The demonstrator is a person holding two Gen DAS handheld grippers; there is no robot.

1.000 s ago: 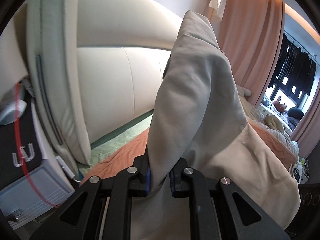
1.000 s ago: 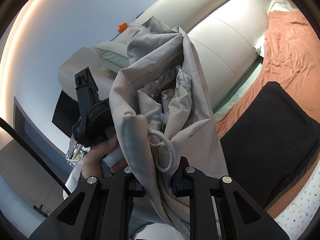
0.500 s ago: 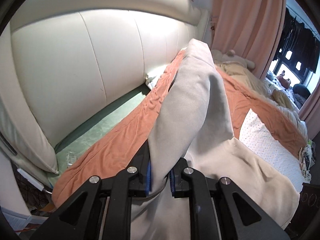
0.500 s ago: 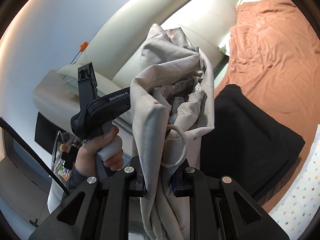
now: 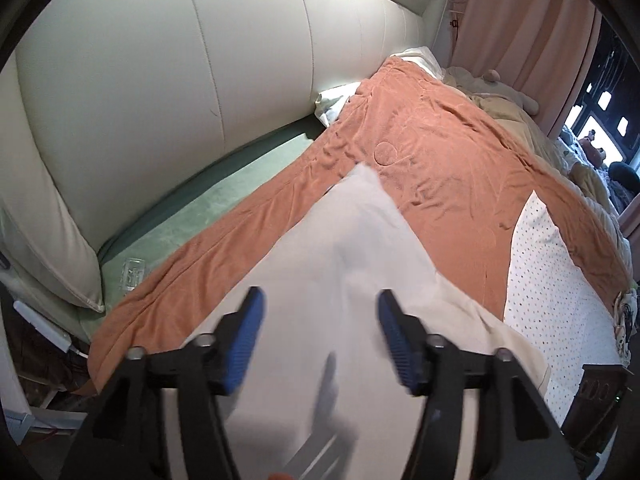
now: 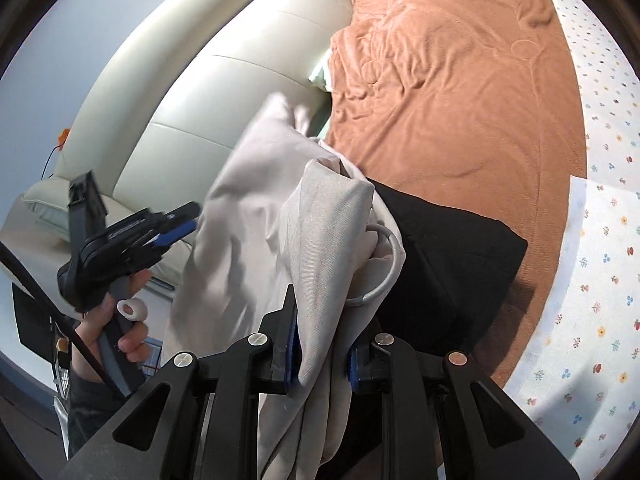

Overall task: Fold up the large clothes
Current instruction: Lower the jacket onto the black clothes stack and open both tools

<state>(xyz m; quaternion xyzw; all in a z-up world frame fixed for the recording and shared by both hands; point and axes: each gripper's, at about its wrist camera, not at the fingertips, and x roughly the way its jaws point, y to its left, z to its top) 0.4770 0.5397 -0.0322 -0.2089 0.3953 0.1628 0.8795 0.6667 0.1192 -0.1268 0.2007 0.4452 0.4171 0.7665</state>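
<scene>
Grey garment (image 6: 320, 240) clamped between right gripper (image 6: 322, 350) fingers.
Bunched fabric rising ahead of fingertips, cord loop (image 6: 390, 264) hanging just right of them; black cloth (image 6: 448, 264) beyond on orange blanket (image 6: 452, 92); left gripper (image 6: 132, 240) held apart, off left.

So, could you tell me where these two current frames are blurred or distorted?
Left wrist view: the beige garment and the open left claw are motion-smeared, while the headboard bows from the fisheye. Right wrist view: the right claw is sharp and grips the garment; the cloth's upper edge and the other claw are blurred.
</scene>
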